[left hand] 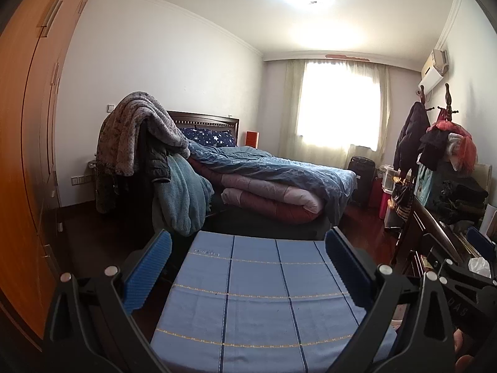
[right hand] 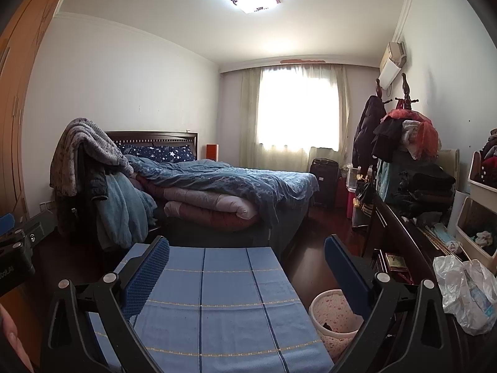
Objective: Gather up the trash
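Left wrist view. Wooden wardrobe (left hand: 34, 143) fills nine o'clock. Left gripper (left hand: 248, 267) hangs over a blue checked cloth (left hand: 257, 298) at six o'clock, jaws wide apart, nothing between them. Beyond, at centre, a chair draped with a grey blanket (left hand: 136, 133) and a teal fleece, then the bed (left hand: 279, 174) with a rumpled blue duvet and folded pink quilts. Bright curtained window (left hand: 338, 105) at one o'clock. Coat rack (left hand: 416, 133) heaped with clothes at three o'clock. At four o'clock the right gripper (left hand: 459, 264) shows from the side beside something white and crumpled (left hand: 480, 264) (too small to identify).

Right wrist view. Edge of the left gripper at nine o'clock. Right gripper (right hand: 247, 267) is over the same cloth, jaws spread apart and empty. A pink speckled wastebasket (right hand: 332, 314) stands on the floor at five o'clock, just right of the cloth, partly behind the right finger; something dark lies inside. A crumpled translucent plastic bag (right hand: 466, 292) sits on the dark desk (right hand: 400, 233) at four o'clock, well apart from both jaws. White storage bins (right hand: 478, 217) at three o'clock.
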The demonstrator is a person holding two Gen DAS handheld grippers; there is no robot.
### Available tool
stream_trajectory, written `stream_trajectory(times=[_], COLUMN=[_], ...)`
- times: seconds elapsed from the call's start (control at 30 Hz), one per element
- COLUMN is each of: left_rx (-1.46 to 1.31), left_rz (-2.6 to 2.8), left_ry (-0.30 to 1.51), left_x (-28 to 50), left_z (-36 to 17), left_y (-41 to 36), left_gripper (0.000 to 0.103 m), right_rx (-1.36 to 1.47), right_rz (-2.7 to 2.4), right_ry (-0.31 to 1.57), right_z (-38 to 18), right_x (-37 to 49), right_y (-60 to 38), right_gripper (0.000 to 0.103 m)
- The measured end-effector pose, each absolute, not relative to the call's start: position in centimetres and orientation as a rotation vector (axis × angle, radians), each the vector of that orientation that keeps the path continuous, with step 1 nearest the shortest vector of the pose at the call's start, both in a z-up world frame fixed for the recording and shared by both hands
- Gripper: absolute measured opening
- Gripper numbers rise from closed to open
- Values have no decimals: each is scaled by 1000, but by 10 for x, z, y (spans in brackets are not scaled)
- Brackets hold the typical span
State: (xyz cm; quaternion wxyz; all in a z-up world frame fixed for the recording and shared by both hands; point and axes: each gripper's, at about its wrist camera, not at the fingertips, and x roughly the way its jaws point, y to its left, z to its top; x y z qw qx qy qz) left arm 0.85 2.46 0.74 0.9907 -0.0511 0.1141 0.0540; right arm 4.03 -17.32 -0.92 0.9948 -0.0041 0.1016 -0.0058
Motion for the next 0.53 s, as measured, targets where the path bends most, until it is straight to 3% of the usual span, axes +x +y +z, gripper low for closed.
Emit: stream_trajectory(times=[0.53], left_rx=[-92], left_rz=[103], left_ry=[237], left_x=[13], left_z=[9], left_y=[21], left_gripper=[100], right_rx=[-2], right_rz=[-11], right_ry=[222], right_z=[-14], right_x=[44], right_y=[-177], right_gripper=[99])
